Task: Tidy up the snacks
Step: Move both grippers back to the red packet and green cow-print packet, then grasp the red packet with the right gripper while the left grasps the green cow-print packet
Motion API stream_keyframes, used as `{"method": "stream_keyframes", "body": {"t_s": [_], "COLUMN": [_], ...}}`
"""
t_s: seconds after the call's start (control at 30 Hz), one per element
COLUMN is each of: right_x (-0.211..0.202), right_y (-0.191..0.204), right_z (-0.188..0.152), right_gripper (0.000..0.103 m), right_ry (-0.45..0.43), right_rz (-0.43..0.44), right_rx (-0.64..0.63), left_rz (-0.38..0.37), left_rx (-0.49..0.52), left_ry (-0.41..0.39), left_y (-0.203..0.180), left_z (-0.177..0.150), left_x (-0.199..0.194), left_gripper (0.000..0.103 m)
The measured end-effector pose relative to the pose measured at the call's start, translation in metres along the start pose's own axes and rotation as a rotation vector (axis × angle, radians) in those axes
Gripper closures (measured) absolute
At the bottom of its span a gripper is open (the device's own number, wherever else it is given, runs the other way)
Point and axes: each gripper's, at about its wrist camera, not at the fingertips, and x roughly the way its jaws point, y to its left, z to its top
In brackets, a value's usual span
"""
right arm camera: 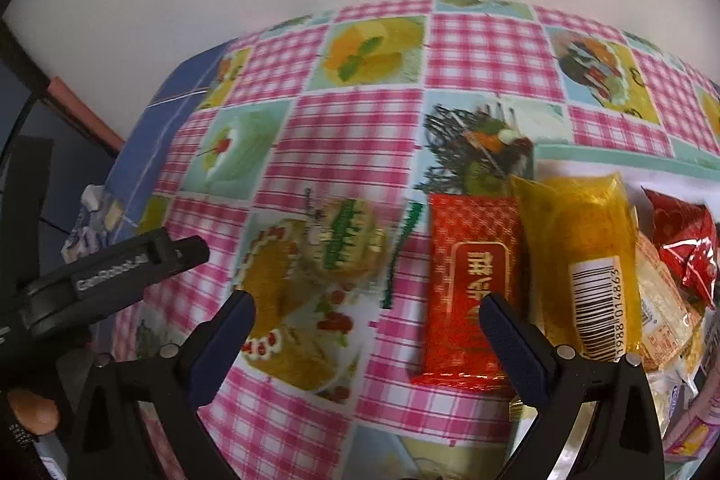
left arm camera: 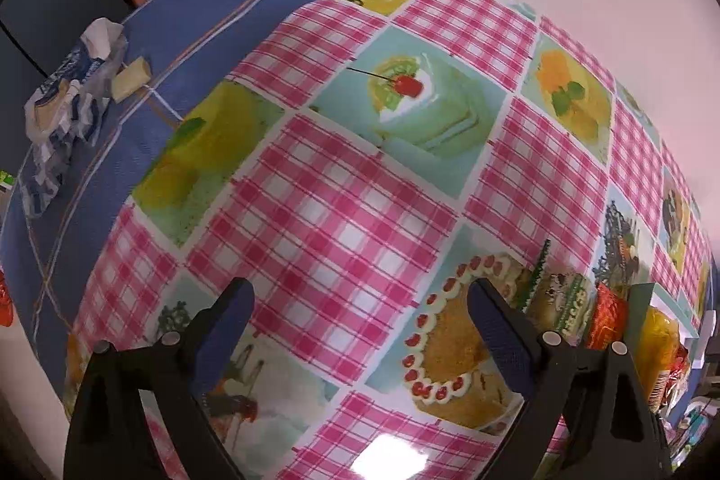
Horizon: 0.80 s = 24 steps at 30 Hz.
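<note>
With both the left gripper (left arm camera: 360, 300) and right gripper (right arm camera: 366, 311) wide open and empty, the red snack packet (right arm camera: 468, 291) under the right gripper's right-hand finger should be centred between the jaws before closing.

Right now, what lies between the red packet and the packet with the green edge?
Nothing: only bare tablecloth shows between the red packet and the green-edged packet in the right wrist view.

We count two grippers, left gripper (left arm camera: 360, 300) and right gripper (right arm camera: 366, 313), one red packet (right arm camera: 468, 291), one yellow packet (right arm camera: 585, 255), one crumpled blue-and-white wrapper (left arm camera: 67, 93) at ten o'clock.
</note>
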Motion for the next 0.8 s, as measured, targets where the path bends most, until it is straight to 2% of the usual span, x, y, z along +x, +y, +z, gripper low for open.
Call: {"method": "stream_keyframes", "body": {"t_s": [0.37,0.5,0.8], "right_x": [0.003,0.002,0.002], "right_y": [-0.016,-0.020,-0.023], "right_z": [0.002,0.003,0.003], "right_gripper": [0.004,0.005,0.007], "right_ry": [0.001,0.001,-0.002], "right_rz": [-0.047,-0.027,-0.065], "right_rx": [0.034,0.052,0.041], "left_rz": [-0.036,-0.035,-0.090], "left_rx": [0.053,0.059,0.064], "left_ry": [0.019,0.018,0.035], "left_y": [-0.016,-0.025,-0.030], "left_z": [-0.004,-0.005,-0.008], "left_x": [0.007,0.009,0.014], "left_gripper": [0.007,0.007,0.007]}}
